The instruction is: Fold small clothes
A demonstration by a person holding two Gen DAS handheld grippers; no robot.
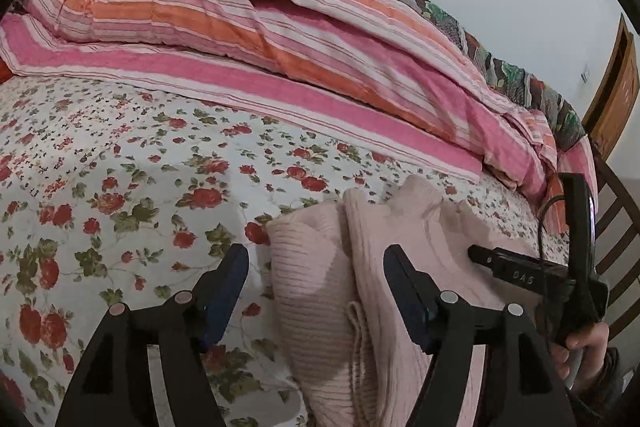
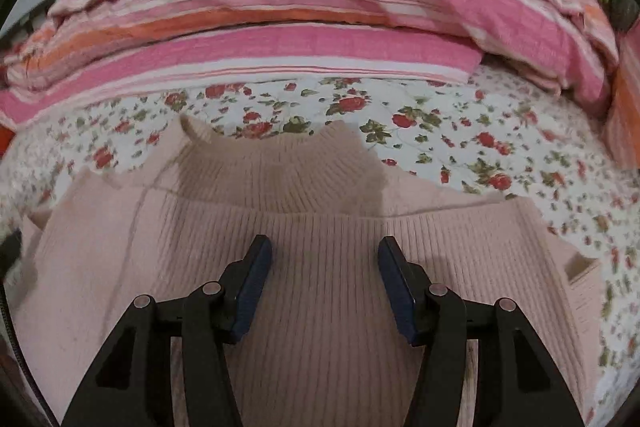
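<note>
A pink sweater (image 2: 320, 247) lies on the bed (image 1: 120, 167), collar toward the striped quilt (image 1: 240, 27). Left tongs (image 1: 316, 263) hang over its folded edge, spread apart and empty. Right tongs (image 2: 325, 255) hover above its chest, also parted, holding nothing.

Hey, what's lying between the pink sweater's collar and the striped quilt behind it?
Only bare floral bedsheet. The right wrist view shows it best: nothing lies between the sweater's collar and the striped quilt.
</note>
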